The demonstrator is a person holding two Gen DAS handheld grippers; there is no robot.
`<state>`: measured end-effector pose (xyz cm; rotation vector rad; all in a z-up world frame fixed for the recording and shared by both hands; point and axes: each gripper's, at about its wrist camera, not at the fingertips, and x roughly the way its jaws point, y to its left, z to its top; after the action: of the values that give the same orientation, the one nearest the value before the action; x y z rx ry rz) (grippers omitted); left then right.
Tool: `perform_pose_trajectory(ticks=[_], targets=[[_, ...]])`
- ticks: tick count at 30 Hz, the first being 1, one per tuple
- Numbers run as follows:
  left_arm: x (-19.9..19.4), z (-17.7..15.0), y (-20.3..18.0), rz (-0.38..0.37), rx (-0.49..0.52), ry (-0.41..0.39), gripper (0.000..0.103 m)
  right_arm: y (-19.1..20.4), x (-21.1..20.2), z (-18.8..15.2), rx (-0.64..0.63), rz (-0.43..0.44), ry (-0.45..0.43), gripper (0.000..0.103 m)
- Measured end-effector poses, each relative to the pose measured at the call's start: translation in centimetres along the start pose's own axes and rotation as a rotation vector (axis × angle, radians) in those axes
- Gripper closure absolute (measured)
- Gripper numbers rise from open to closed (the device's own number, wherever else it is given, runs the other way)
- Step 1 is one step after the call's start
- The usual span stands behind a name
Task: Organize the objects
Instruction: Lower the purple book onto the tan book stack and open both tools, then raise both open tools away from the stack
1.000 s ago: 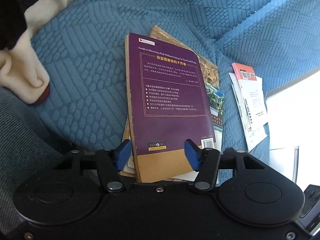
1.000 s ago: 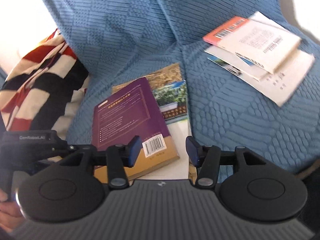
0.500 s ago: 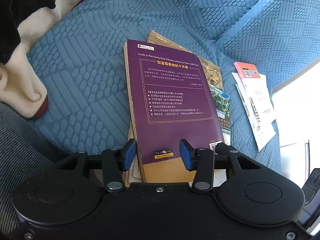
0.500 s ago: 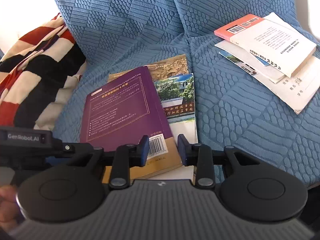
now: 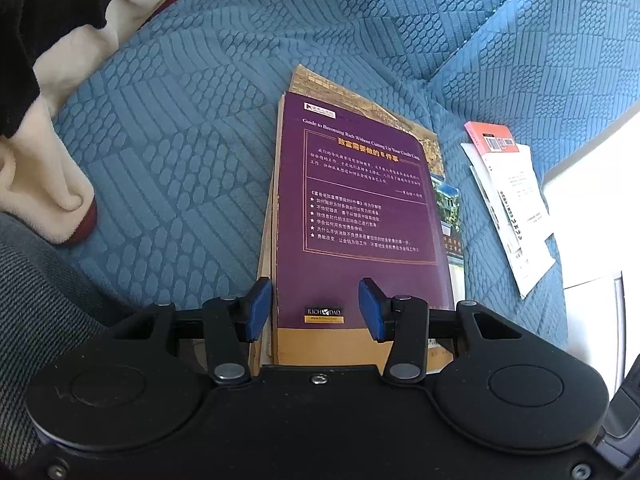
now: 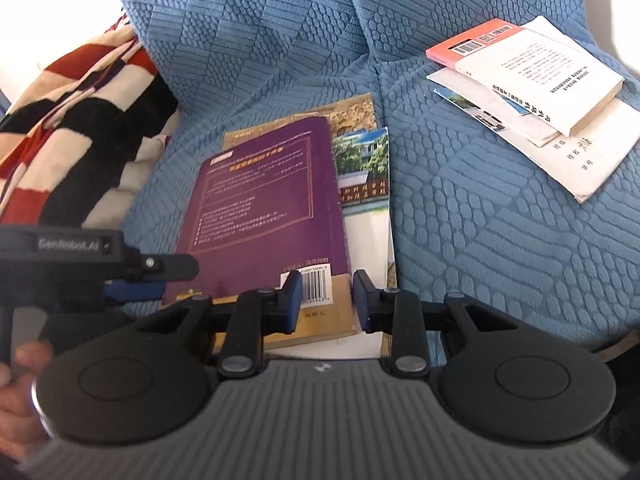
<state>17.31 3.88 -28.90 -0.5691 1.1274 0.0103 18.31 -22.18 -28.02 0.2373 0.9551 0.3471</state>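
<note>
A striped blanket (image 6: 76, 128) is bunched at the left of the blue sofa cover (image 6: 460, 208). Two piles are seen: a purple book (image 5: 360, 216) laid on two others, and three books (image 6: 532, 92) farther right. The left hand-held gripper (image 5: 316, 308) is held partly apart over the purple book's near edge. The right hand-held gripper (image 6: 326, 300) has just been narrowing over its barcode corner; contact cannot be told.

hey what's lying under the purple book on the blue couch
Under the purple book lie a photo-cover booklet sticking out on the right and a tan-covered book showing beyond its far edge. Most of both is covered; anything deeper is hidden.
</note>
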Motion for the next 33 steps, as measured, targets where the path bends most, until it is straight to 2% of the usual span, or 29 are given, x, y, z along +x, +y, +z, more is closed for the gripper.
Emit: perform_pose_trajectory(ticks=[7,11,15,22,28,30,32,33], targets=[[-1.8,0.1,-1.0,-0.008,0.012,-0.013,0.052,0.6,-1.8,1.1,-0.007,-0.057,-0.023,0.071],[-4.4,0.1,-2.7,-0.017,0.049,-0.064,0.049,1.2,-4.3,2.4,-0.037,-0.076,-0.060,0.071],[-7.0,0.4,-5.0,-0.006,0.102,-0.112,0.046,1.5,-7.0,3.5,-0.070,-0.076,-0.090,0.071],[-11.2,0.3,-8.8,-0.034,0.180,-0.189,0.041,1.6,-12.2,5.4,-0.106,-0.065,-0.157,0.071],[-13.1,0.0,-11.2,-0.043,0.218,-0.220,0.038,1.8,-15.4,6.0,-0.125,-0.056,-0.191,0.071],[-13.3,-0.2,-11.8,-0.049,0.224,-0.217,0.038,1.7,-16.1,6.1,-0.128,-0.057,-0.194,0.066],[-13.4,-0.4,-12.3,-0.049,0.230,-0.212,0.037,1.5,-17.0,6.2,-0.120,-0.062,-0.209,0.045],[-13.5,-0.6,-12.6,-0.048,0.234,-0.211,0.037,1.4,-17.3,6.3,-0.117,-0.061,-0.214,0.039]])
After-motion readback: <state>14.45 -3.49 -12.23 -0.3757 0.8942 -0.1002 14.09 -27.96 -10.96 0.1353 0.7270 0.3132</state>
